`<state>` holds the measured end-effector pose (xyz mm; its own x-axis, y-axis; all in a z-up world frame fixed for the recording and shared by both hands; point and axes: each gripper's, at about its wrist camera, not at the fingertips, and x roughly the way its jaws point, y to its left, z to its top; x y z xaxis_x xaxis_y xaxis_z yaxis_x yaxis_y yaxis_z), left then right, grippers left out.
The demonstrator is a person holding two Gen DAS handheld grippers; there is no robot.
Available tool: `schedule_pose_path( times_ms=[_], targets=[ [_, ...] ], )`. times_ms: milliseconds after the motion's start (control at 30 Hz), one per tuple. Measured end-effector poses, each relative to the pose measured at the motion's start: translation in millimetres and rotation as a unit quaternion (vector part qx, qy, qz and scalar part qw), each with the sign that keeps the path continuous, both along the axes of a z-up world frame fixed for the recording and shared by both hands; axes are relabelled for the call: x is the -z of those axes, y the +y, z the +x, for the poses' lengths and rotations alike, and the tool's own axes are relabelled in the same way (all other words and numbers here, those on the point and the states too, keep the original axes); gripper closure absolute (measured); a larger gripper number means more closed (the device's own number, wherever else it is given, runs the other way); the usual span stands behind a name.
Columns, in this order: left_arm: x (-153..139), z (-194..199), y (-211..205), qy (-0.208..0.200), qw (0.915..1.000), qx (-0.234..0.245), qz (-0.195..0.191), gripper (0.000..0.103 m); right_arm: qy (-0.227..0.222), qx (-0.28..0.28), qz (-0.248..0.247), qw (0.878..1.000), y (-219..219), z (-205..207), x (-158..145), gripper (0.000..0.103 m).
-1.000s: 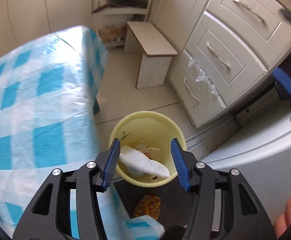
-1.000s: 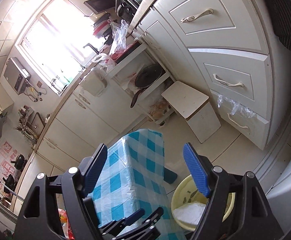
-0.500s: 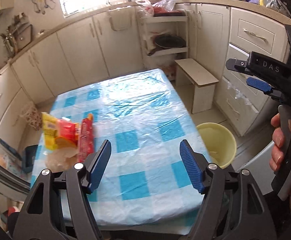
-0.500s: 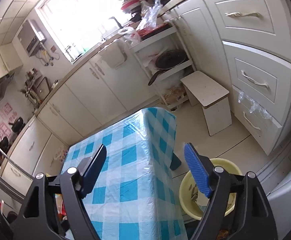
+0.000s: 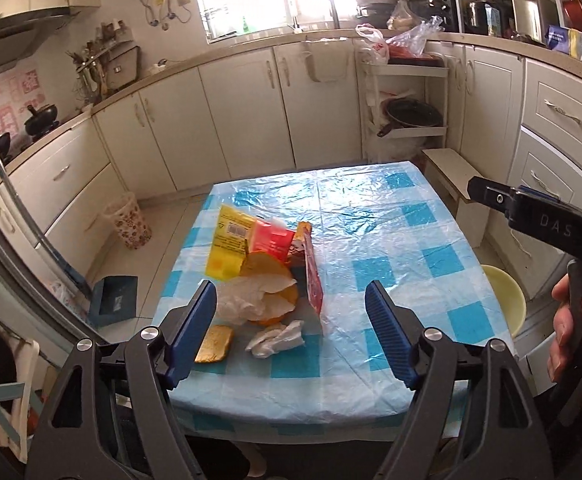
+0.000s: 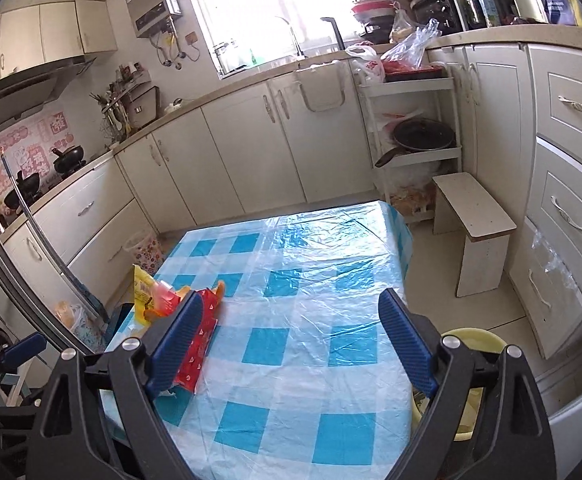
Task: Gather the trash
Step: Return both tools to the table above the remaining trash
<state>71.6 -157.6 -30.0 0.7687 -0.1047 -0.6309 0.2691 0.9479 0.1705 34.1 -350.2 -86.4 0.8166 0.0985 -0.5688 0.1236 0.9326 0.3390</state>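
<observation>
While both jaws stand wide apart, left gripper and right gripper hold nothing above the blue-checked plastic-covered table; crumpled wrapper trash lies on it, and the pale yellow plastic bin, apparently floor-standing, sits beside it.

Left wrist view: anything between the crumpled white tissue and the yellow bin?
Only bare checkered tablecloth lies between the crumpled white tissue and the yellow bin, seen in the left wrist view.

The blue-and-white checked plastic tablecloth looks glossy and wrinkled — light glares off it. The crumpled white paper tissue is matt; the red foil snack wrapper shiny, the pale yellow plastic bin smooth.
</observation>
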Motion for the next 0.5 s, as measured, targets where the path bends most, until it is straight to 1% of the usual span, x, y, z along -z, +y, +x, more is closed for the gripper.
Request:
schedule_pose_path(
  times_ms=[233,500],
  targets=[
    [6,12,28,0.002,0.9997,-0.020,-0.016,0.029,0.017,-0.020,-0.001,1.000,26,17,5,0.017],
    [26,29,63,0.010,0.9978,-0.059,-0.030,0.027,0.026,-0.045,-0.016,0.999,55,28,7,0.017]
  ],
)
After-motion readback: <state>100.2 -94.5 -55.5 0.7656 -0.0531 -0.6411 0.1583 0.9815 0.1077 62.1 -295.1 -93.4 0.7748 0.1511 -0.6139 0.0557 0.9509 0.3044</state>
